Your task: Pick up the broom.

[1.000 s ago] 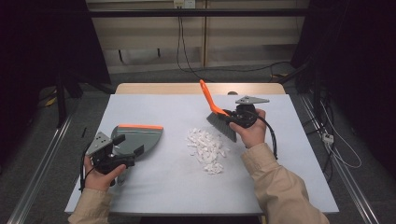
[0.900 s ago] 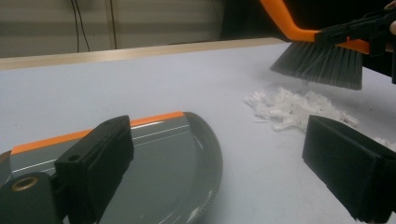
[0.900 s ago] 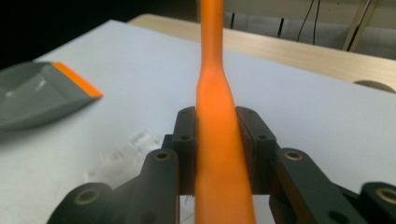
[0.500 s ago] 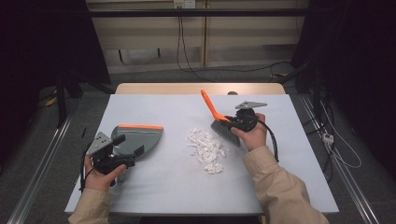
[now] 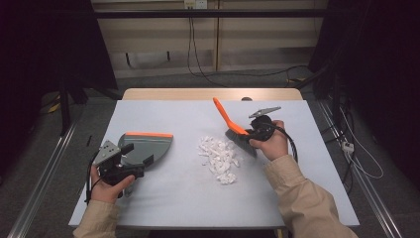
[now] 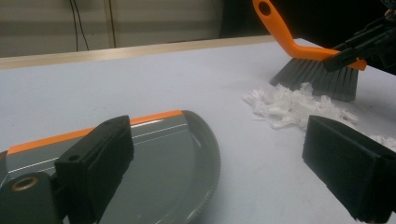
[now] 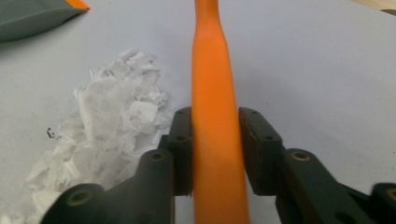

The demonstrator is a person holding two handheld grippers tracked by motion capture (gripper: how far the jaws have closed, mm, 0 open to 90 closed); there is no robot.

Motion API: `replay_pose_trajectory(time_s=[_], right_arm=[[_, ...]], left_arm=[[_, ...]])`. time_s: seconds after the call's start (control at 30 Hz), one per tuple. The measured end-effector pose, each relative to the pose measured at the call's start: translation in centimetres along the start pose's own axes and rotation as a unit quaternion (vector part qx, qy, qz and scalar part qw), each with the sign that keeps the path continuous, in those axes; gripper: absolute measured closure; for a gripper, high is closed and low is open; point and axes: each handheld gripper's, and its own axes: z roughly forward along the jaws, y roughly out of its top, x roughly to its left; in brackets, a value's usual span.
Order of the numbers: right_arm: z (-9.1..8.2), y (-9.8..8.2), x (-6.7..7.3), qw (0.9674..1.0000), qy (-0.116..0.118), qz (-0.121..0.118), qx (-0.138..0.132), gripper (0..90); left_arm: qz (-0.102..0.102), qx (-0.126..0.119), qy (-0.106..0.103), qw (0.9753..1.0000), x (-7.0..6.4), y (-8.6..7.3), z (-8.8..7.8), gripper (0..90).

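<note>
While the overhead camera looks down on a pale table (image 5: 163,208), the right gripper (image 5: 252,133) clamps an orange-handled brush (image 5: 229,124), its grey bristles just beside a heap of white paper scraps (image 5: 218,157) at the middle. To the left, the left gripper (image 5: 130,159) rests over a grey dustpan (image 5: 146,148) with an orange edge.

From the left gripper view, the two black jaws stand wide apart, one above the dustpan (image 6: 177,158); the brush (image 6: 303,51) and scraps (image 6: 294,105) lie beyond.

From the right gripper view, both jaws press the brush handle (image 7: 215,116) from either side, scraps (image 7: 107,126) at left.
</note>
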Motion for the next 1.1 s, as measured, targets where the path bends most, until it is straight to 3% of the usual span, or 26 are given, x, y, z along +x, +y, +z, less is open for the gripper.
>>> replay_pose_trajectory(time_s=[0.13, 0.23, 0.37, 0.6, 0.67, 0.77, 0.87, 1.0, 1.1], right_arm=[[-0.2, 0.2, -0.1, 0.9996, -0.01, -0.013, 0.021, 71.5], [-0.2, 0.4, -0.4, 0.9993, -0.009, -0.007, 0.035, 71.6], [0.0, 0.4, -0.5, 0.9998, -0.003, -0.003, 0.021, 71.7], [0.9, 1.6, -0.7, 0.9984, 0.034, -0.038, -0.026, 71.7], [1.8, 2.6, -0.8, 0.9958, 0.043, -0.073, -0.034, 71.7], [2.9, 3.4, -0.9, 0.9924, 0.061, -0.097, -0.044, 71.7], [4.2, 4.3, -0.8, 0.9889, 0.07, -0.126, -0.035, 71.7], [5.5, 5.0, -0.4, 0.9831, 0.085, -0.16, -0.023, 71.7], [6.1, 5.2, 0.2, 0.9802, 0.1, -0.169, -0.022, 71.6]], left_arm=[[0.0, -0.001, 0.001, 1.0, 0.0, 0.0, -0.1, 8.6], [0.001, 0.0, 0.002, 1.0, 0.0, 0.0, -0.1, 8.6], [-0.001, -0.003, 0.003, 1.0, 0.1, 0.0, -0.3, 8.6], [-0.003, -0.003, 0.004, 1.0, 0.1, 0.0, -0.2, 8.6], [-0.004, -0.003, 0.004, 1.0, 0.1, 0.0, -0.2, 8.6], [-0.005, -0.004, 0.01, 0.9999, 0.2, 0.1, -0.4, 8.6], [-0.008, -0.007, 0.014, 0.9998, 0.3, 0.1, -0.5, 8.6], [-0.006, -0.005, 0.017, 0.9998, 0.4, 0.0, -0.5, 8.6], [-0.007, -0.004, 0.02, 0.9998, 0.5, 0.0, -0.5, 8.5]])
